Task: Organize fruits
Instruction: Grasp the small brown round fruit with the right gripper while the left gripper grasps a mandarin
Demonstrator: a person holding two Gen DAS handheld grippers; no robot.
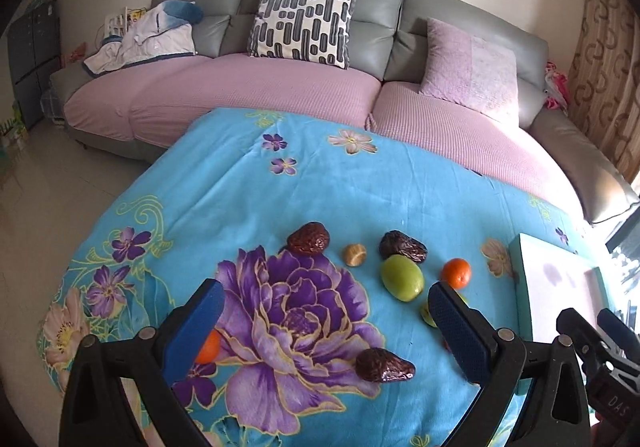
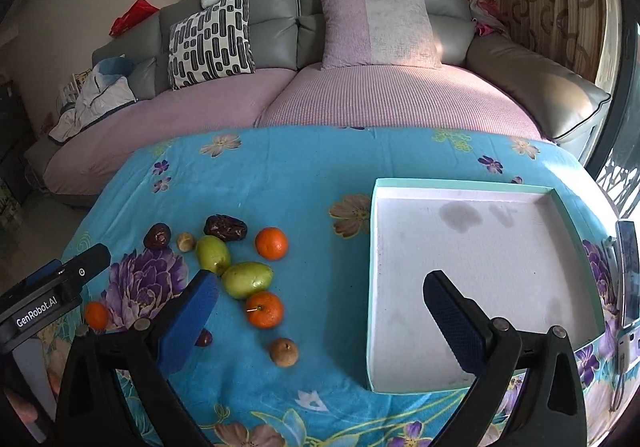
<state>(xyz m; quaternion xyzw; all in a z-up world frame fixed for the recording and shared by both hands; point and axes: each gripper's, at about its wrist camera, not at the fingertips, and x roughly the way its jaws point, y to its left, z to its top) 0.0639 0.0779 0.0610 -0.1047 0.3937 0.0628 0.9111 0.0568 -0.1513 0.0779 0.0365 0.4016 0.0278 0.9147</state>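
**Tray's empty, fruit's all still on the cloth: how the first pick should go**

Left wrist view: the left gripper (image 1: 326, 311) is spread wide, nothing between the pads, hovering over the big purple flower on the blue floral cloth (image 1: 248, 183). Closest to it is a wrinkled red date (image 1: 384, 365) at lower centre, lying on its side. Further up sit another date (image 1: 309, 238), a darker one (image 1: 403, 246), a small tan longan-like fruit (image 1: 355, 254), a green fruit (image 1: 401, 278) and a tangerine (image 1: 456, 272). One more tangerine (image 1: 209, 346) peeks out behind the left pad.

Right wrist view: the right gripper (image 2: 320, 301) is also spread and empty, straddling the gap between the fruit pile and the white tray (image 2: 472, 259) at centre right. The tray holds nothing. A tangerine with a stem (image 2: 264, 310) sits just left of centre, touching a green fruit (image 2: 247, 279).

Probably best to go for loose outliers first, approach from above, close gently across the short axis, since round fruit will likely roll on soft cloth.
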